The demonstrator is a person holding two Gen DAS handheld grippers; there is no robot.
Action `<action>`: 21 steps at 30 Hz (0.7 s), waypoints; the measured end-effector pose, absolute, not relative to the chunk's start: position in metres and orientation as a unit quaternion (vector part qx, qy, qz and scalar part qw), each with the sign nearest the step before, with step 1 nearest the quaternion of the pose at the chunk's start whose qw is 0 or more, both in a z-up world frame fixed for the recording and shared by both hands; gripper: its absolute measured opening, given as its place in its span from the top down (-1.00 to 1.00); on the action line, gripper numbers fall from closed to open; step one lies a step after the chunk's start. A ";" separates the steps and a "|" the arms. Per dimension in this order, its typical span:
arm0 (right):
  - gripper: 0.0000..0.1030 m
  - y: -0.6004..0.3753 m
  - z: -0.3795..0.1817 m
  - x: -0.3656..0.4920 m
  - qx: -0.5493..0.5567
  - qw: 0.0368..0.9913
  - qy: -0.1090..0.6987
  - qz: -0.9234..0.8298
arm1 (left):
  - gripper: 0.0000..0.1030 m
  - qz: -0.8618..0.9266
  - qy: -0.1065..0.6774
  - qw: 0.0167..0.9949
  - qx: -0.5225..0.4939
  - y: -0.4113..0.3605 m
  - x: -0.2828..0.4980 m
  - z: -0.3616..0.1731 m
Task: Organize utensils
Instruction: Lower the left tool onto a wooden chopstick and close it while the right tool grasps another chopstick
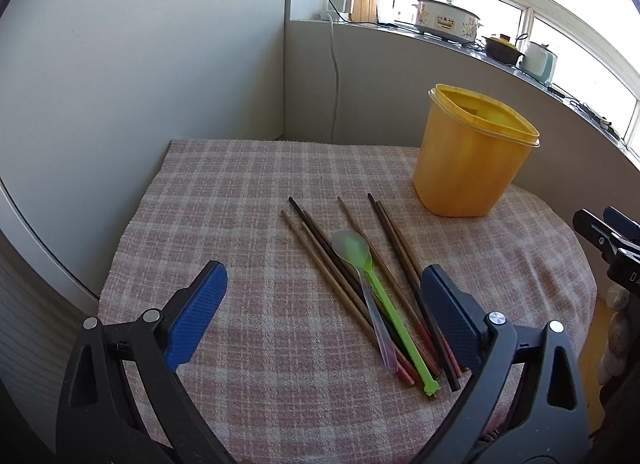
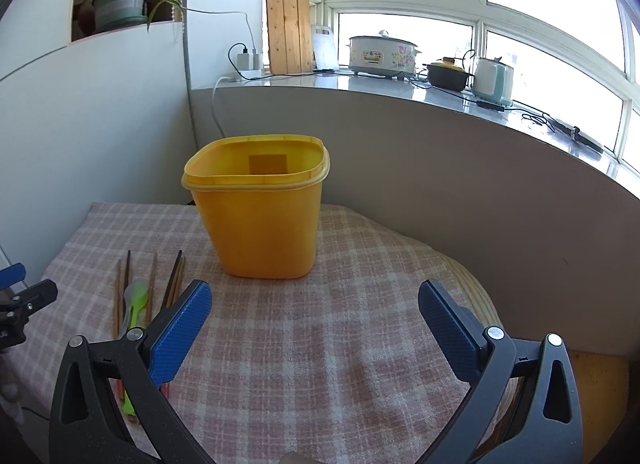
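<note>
Chopsticks (image 2: 149, 288) partly hidden behind right hand-held gripper (image 2: 314, 304).

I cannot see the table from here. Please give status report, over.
Left gripper open, empty; right gripper open, empty. Chopsticks and green spoon lie loose on the checked cloth. Yellow container upright, nothing blocking it.

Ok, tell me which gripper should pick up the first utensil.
Left. The left gripper is open right over the green plastic spoon and wooden chopsticks; the right gripper faces the yellow plastic container.
</note>
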State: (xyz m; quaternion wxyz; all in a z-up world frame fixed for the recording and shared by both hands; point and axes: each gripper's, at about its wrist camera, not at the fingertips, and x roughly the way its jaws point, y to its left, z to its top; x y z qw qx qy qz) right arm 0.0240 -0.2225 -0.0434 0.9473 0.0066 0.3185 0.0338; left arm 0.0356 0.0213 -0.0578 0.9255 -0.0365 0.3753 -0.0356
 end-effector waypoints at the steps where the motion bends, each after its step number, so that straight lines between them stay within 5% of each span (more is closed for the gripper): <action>1: -0.97 -0.221 -0.047 0.025 0.008 0.946 0.322 0.045 | -0.80 -0.043 0.379 0.923 -0.044 0.024 0.037 -0.062; 11: -0.24 -0.199 -0.089 0.058 0.079 0.889 0.423 0.158 | 0.08 -0.090 0.454 0.878 -0.124 0.035 0.068 -0.108; 17: 0.13 -0.174 -0.107 0.074 0.088 0.860 0.462 0.200 | 0.27 -0.088 0.469 0.867 -0.144 0.040 0.090 -0.117; 21: 0.16 -0.158 -0.116 0.082 0.094 0.844 0.482 0.214 | 0.30 -0.069 0.476 0.867 -0.129 0.041 0.106 -0.122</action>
